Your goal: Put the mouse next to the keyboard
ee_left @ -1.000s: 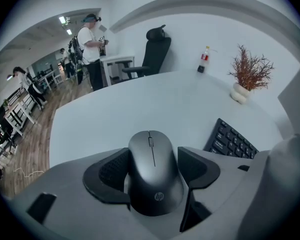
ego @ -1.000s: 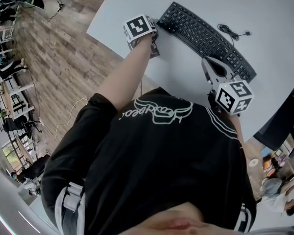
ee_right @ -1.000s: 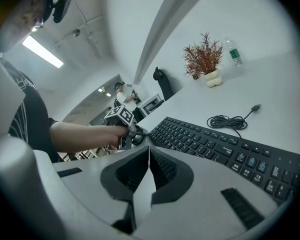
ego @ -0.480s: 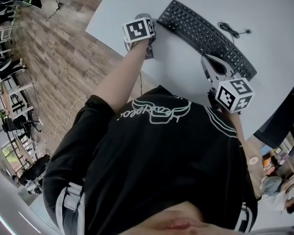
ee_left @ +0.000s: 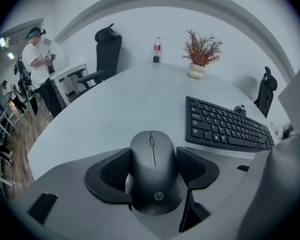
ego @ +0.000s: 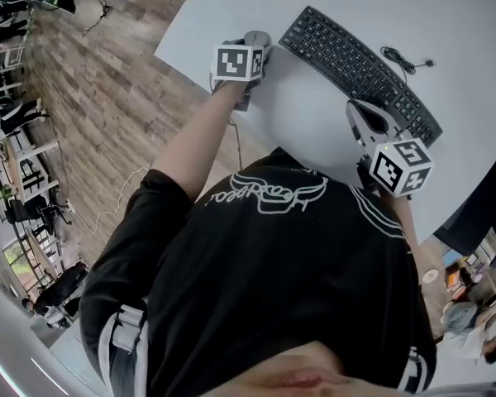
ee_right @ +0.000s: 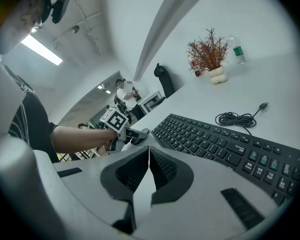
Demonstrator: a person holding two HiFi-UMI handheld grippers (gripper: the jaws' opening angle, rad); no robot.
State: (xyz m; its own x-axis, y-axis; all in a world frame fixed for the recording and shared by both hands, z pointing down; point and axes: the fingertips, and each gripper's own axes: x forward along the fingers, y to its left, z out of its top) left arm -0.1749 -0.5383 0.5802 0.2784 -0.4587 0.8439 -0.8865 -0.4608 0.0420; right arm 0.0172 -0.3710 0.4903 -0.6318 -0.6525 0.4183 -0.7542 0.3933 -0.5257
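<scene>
While the left gripper (ego: pixel 246 52) has its jaws just closing in, the mouse (ee_left: pixel 154 164) sits between them and both ribbed pads (ee_left: pixel 115 170) look pressed on its flanks, so I judge it clamped. Can't tell if the mouse is lifted or resting on the table (ego: pixel 314 135). It is by the table's left edge, near the left end of the keyboard (ego: pixel 360 71) but apart from it. The right gripper (ee_right: pixel 148 171) has its jaws together on nothing, low by the keyboard's right end.

Risks, as judgement:
- The mouse shell is smooth and rounded and tapers to the front, so the pads hold on curved sides. A quick swing or a loose squeeze could let it squirt forward out of the jaws.
- The table edge is close. A slip here could drop it to the wood floor.
- A move toward the keyboard that comes in too low could knock the keyboard's corner and shove it.
- Letting go while tilted could leave it rocking or skewed.

Materials and shapes:
- Mouse: matte dark grey plastic, oval dome, thin centre seam with a scroll wheel, small logo at the rear.
- Pads: black, finely ribbed, wedge-shaped, set in grey moulded jaws.
- Keyboard: black plastic, long and slim, low flat keys, with a thin black cable (ee_right: pixel 235 119) coiled behind it.
- Table: white, smooth, rounded outline.
</scene>
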